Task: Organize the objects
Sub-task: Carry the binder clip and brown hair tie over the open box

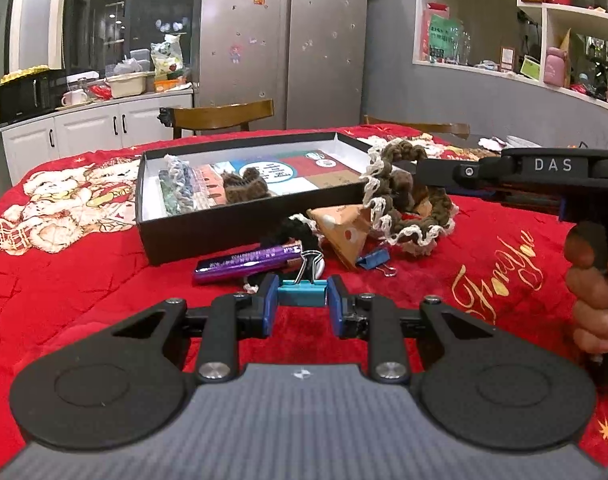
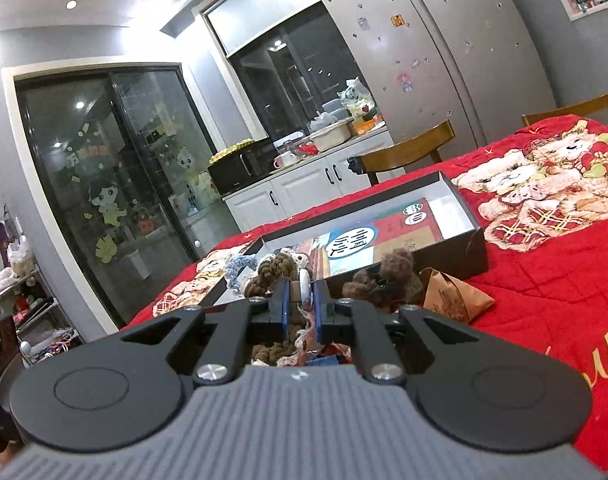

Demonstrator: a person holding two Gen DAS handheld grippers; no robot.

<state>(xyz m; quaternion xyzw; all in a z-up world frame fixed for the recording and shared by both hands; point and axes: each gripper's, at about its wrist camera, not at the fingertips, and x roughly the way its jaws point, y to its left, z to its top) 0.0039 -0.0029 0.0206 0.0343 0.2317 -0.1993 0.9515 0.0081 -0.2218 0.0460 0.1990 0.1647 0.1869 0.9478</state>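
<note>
My left gripper hangs low over the red tablecloth, its blue pads pressed on both sides of a teal binder clip. My right gripper is shut on a brown and cream crocheted band. In the left wrist view it reaches in from the right, with the crocheted band draped beside the box's right end. A shallow black box lies open ahead, holding printed cards, a brown crocheted piece and a bluish braided band.
Loose in front of the box lie a purple tube, a blue binder clip and an orange paper packet. A person's hand grips the right handle. Wooden chairs stand behind the table; red cloth stretches left and right.
</note>
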